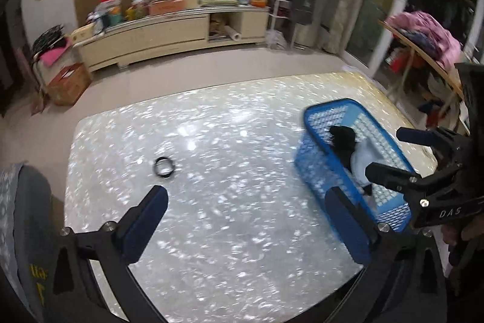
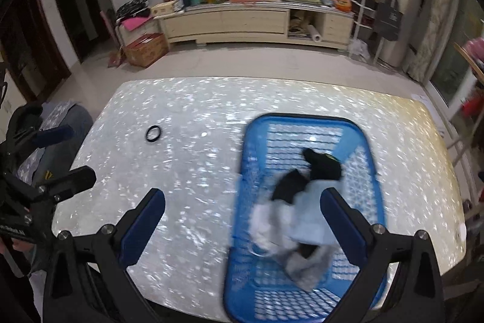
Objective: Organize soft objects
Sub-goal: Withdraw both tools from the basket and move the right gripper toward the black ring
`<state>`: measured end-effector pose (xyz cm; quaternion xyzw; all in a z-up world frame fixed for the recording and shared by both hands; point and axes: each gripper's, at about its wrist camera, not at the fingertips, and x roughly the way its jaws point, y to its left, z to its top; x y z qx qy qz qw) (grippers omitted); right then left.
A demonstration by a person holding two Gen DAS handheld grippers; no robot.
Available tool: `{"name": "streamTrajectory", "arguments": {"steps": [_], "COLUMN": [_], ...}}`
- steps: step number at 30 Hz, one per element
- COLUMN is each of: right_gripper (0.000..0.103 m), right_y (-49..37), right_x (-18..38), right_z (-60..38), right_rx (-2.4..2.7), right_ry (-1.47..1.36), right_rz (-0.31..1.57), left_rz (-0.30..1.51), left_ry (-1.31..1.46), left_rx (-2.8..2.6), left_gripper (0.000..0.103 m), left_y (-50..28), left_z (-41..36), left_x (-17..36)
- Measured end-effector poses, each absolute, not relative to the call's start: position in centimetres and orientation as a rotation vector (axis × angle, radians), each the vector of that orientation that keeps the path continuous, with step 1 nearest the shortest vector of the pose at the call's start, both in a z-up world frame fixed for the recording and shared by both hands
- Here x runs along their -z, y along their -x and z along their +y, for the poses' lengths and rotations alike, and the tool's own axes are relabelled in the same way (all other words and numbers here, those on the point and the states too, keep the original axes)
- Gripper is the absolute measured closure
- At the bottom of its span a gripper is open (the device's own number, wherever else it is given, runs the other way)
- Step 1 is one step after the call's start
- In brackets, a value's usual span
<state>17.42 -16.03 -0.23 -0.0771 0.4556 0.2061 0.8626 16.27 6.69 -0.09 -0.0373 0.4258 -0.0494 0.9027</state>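
1. The left gripper (image 1: 246, 221) has its jaws spread wide with nothing between them; only bare table shows in the gap, low in the left wrist view.
2. The right gripper (image 2: 243, 221) is likewise spread wide and holds nothing. Its right finger crosses in front of the basket's contents, but whether it touches them I cannot tell.
3. One blue basket (image 2: 305, 123) sits on the table, at lower right of the right wrist view. Its long axis runs from the near table edge away toward the far edge, leaning slightly left at the bottom.
4. Inside the basket lies a loose heap of soft cloths (image 2: 305, 227): black pieces toward the upper part, pale blue, white and grey ones toward the lower part. Blur prevents an exact count.
5. One black ring (image 2: 153, 134) lies flat on the table, left of centre, well apart from the basket.
6. The table (image 1: 211, 141) has one glossy, speckled silver top.
7. Across the floor, a long cream cabinet (image 2: 242, 20) stands against the back wall, crowded with clutter.
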Motion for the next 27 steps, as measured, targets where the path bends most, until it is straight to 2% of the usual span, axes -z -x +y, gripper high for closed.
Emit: {"name": "streamTrajectory", "arguments": {"steps": [11,27], "right_gripper": [0.000,0.003], "right_y": [-19.3,-22.1], "right_x": [3.1,8.5], "right_z": [-6.8,3.1], "right_rx": [-0.598,-0.644], "right_ry": [0.271,0.319], "right_rz": [0.991,0.997], "left_rz": [0.916,0.978], "left_ry": [0.154,0.184], "left_rx": [-0.013,-0.109], "left_gripper": [0.000,0.000], "left_y": [-15.4,-16.7], "left_z": [15.6,23.9], "left_x": [3.0,9.5]}}
